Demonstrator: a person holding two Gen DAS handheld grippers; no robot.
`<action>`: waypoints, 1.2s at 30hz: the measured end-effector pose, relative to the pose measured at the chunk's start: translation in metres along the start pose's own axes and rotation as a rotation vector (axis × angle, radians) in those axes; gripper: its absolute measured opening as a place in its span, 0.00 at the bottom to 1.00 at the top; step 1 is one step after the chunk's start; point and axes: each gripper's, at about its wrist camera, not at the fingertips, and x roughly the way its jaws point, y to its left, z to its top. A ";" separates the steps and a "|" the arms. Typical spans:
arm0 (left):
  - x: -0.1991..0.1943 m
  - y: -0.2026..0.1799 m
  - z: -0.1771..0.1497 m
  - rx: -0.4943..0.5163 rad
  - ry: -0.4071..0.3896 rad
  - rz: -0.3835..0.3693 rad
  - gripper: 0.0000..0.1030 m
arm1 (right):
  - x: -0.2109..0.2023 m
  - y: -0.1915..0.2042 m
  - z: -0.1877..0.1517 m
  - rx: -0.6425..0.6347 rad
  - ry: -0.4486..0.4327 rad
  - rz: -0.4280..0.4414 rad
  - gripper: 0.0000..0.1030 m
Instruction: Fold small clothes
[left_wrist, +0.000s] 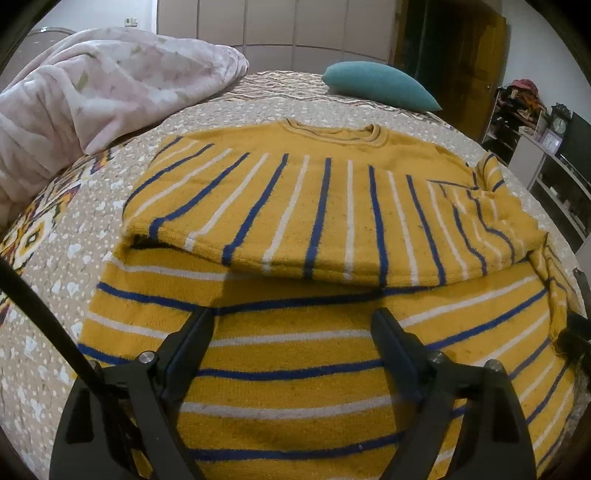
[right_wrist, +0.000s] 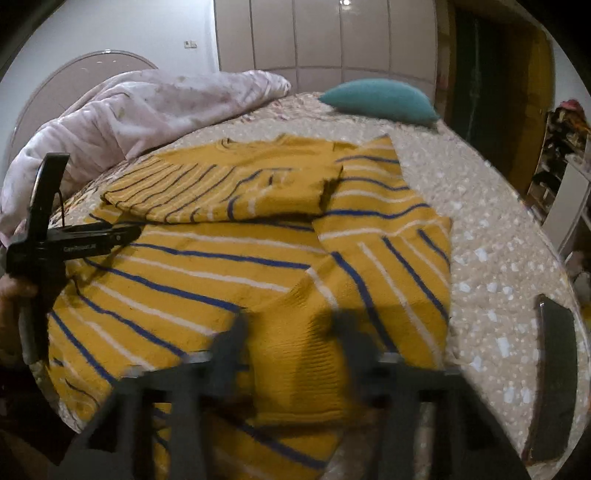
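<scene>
- The yellow striped sweater (left_wrist: 295, 206) lies flat on the bed (left_wrist: 48, 280), neckline toward the far end, hem toward the person; its body fills the near part of both wrist views.
- One sleeve (left_wrist: 280, 221) is already laid across the chest, its stripes running crosswise to those of the body.
- The other sleeve (right_wrist: 384, 258) is at the sweater's right side, doubled back on itself, with its ribbed cuff (right_wrist: 303, 332) reaching toward the right gripper (right_wrist: 291, 328).
- The left gripper (left_wrist: 291, 321) hovers over the lower body of the sweater with its fingers spread wide and nothing between them; no pad can be seen touching the knit.
- The right gripper is smeared by motion blur. Its fingers stand apart on either side of the cuff; whether they have hold of the fabric I cannot tell.
- The step in hand looks like the second sleeve fold: bringing the right sleeve in over the body.
- The next move probably calls for a firm pinch on the cuff, then a carry across so the sleeve lies flat without dragging the first sleeve out of place.
- After that the hem likely wants lifting toward the neckline.
- A pink blanket (left_wrist: 110, 85) and a teal pillow (left_wrist: 380, 86) lie farther up the bed, well apart from the sweater; a dark phone (right_wrist: 554, 373) lies on the bed to the right.
</scene>
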 end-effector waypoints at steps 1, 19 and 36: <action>-0.001 0.002 0.000 0.000 0.001 -0.002 0.84 | -0.004 -0.006 0.002 0.035 -0.011 0.018 0.19; -0.064 0.008 0.001 -0.114 -0.050 -0.058 0.84 | -0.079 -0.049 0.042 0.083 -0.091 0.037 0.69; -0.122 0.020 -0.013 -0.180 -0.119 -0.101 0.84 | -0.037 -0.046 0.034 0.144 -0.064 0.024 0.09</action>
